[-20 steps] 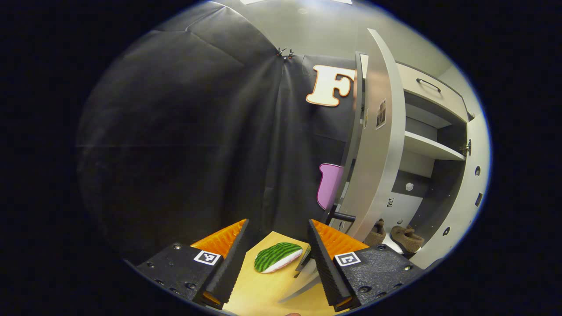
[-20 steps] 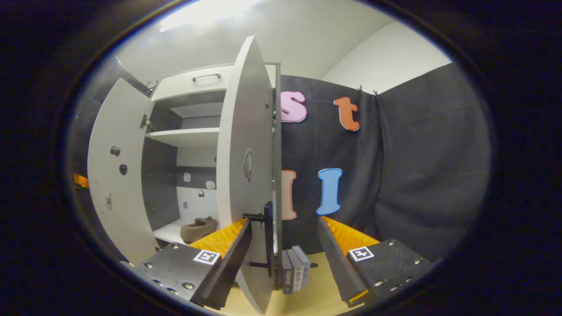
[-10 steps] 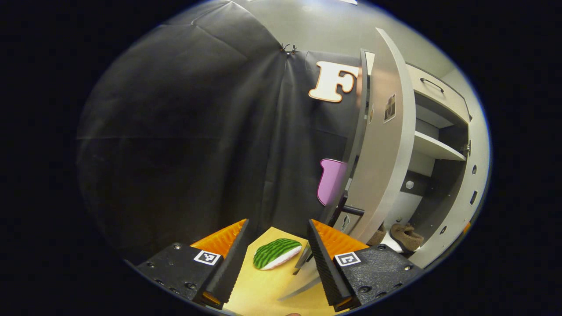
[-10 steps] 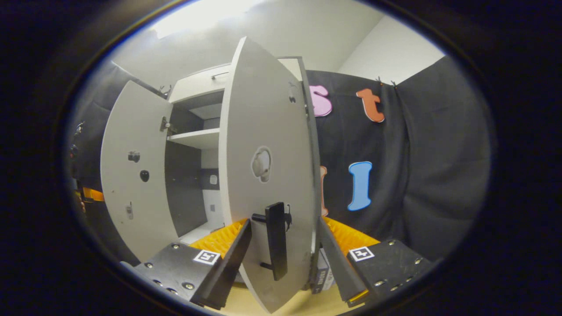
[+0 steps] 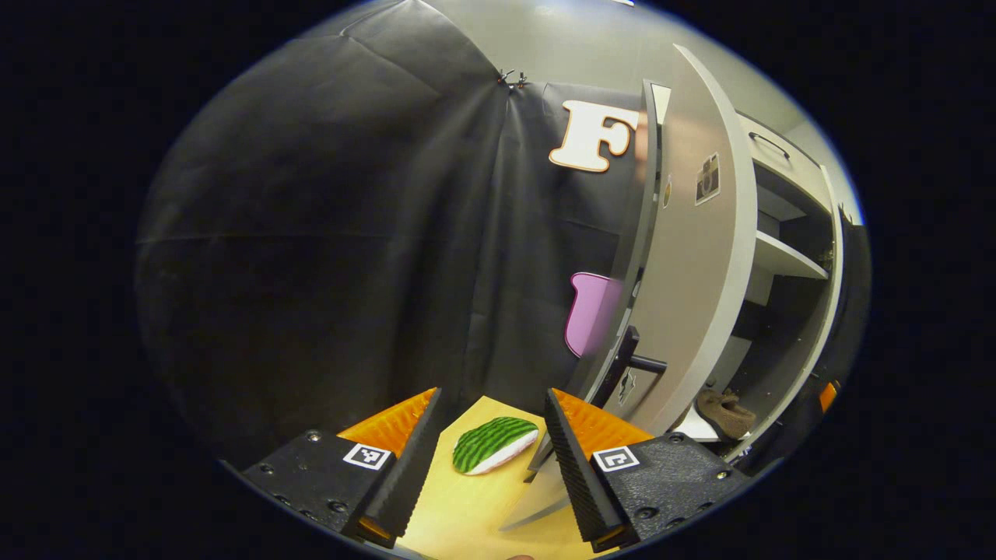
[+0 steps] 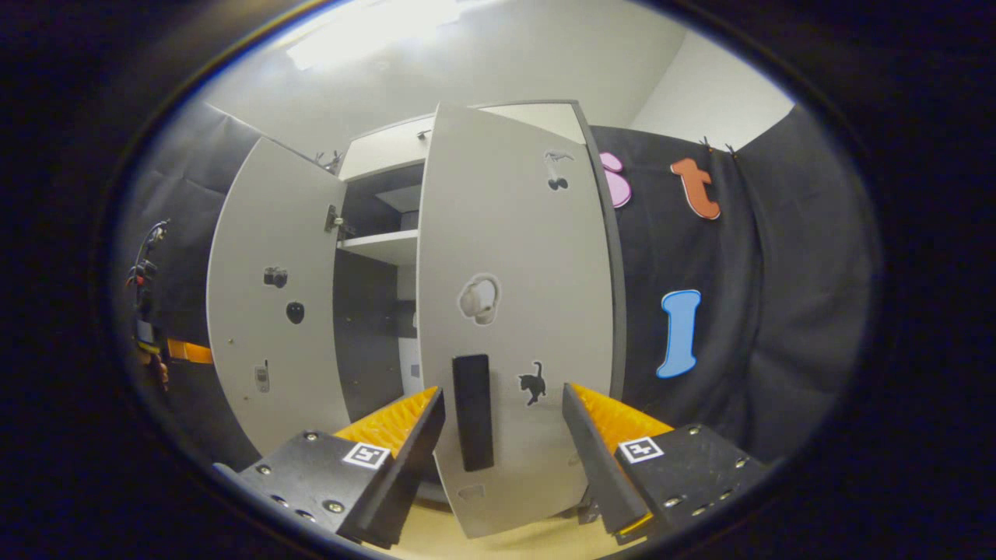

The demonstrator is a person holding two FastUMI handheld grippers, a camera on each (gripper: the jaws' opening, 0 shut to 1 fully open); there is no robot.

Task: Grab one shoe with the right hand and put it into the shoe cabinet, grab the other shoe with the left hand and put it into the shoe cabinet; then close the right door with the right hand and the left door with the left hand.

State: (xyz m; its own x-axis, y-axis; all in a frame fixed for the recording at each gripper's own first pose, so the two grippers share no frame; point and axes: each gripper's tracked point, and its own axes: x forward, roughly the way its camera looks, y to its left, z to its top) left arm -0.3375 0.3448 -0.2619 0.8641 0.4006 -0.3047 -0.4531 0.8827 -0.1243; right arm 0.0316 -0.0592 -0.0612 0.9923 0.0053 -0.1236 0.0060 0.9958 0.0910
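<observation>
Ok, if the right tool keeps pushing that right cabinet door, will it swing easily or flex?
The right door looks like a flat, rigid panel, so it should turn as one piece rather than bend. It hangs partly open, so a light push probably carries it shut. The open right tool straddles the black handle without gripping, so the smooth face may let it slide.

Staged recording booth; black cloth walls [image 5: 327, 233] around a shoe cabinet [image 6: 389, 148].
</observation>
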